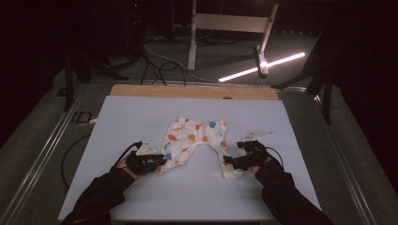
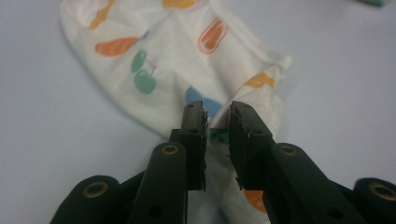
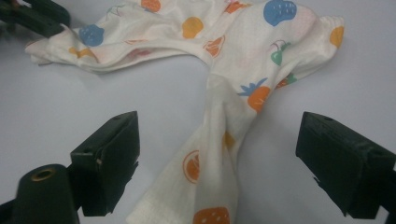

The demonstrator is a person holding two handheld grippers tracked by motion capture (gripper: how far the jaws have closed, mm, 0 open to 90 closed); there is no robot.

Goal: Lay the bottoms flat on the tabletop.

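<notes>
- Garment: white, fruit print, rumpled, centre of sheet
- Left gripper: at its 8 o'clock leg, jaws slightly parted, cloth between
- Right gripper: at its 4 o'clock leg, jaws wide, straddling cloth

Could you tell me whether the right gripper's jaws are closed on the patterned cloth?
No, the right gripper stands wide open, with the cloth lying loose between its jaws.

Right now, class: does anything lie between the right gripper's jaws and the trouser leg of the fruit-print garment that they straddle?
Nothing visible. The right gripper stands wide open, with one leg of the fruit-print garment lying on the white table between its jaws; only bare table separates the fingertips from the cloth.
</notes>
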